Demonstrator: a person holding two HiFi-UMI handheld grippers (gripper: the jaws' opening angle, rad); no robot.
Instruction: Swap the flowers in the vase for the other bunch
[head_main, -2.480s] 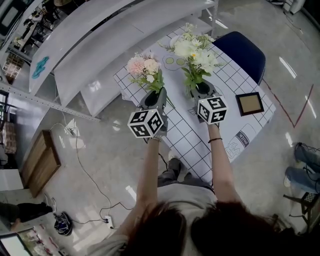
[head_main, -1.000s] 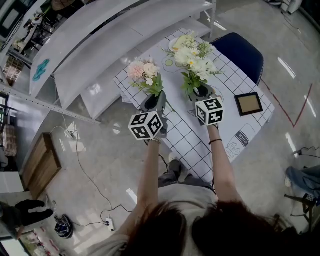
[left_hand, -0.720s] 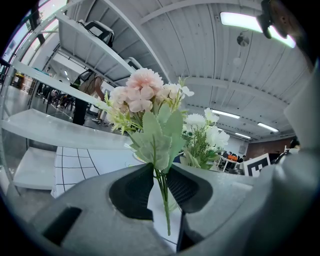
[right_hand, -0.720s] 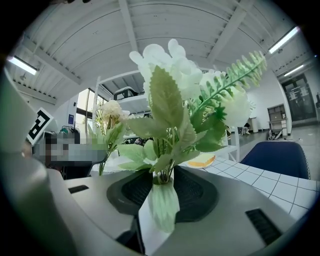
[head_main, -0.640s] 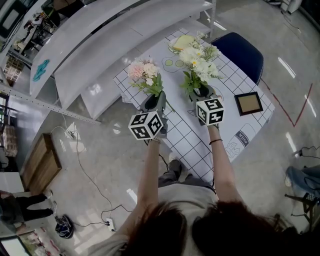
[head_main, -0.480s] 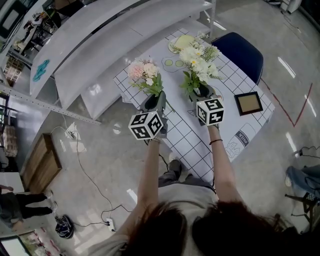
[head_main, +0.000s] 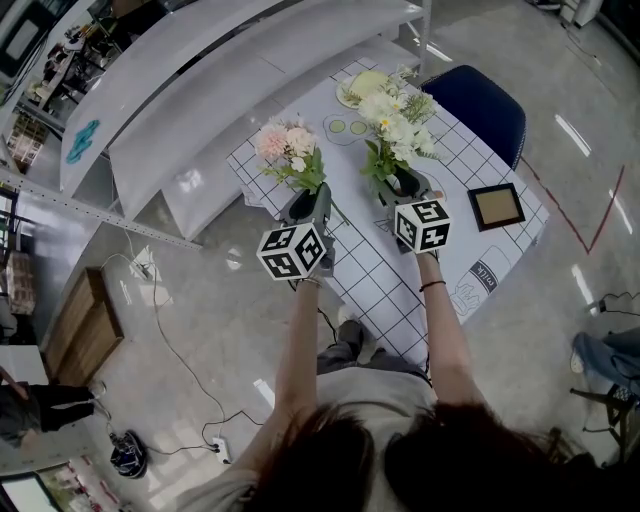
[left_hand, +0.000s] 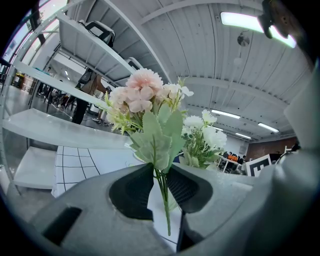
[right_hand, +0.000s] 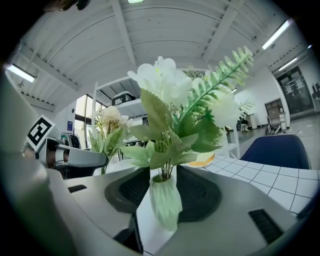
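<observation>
The checked table (head_main: 385, 285) bears the white flowers (right_hand: 172, 82), upright in the pale green vase (right_hand: 165, 202), which stands between the jaws of the right gripper (right_hand: 162, 187), just opened wide. Beside it, the left gripper (left_hand: 161, 190) pinches the pink bunch (left_hand: 142, 97) by its thin stems.

The jaws of the right gripper (right_hand: 163, 196) have just been opening and now stand apart either side of the pale green vase (right_hand: 164, 205), while the white bunch (head_main: 398, 115) has shifted slightly right, uncovering the far yellow plate (head_main: 362, 86).
</observation>
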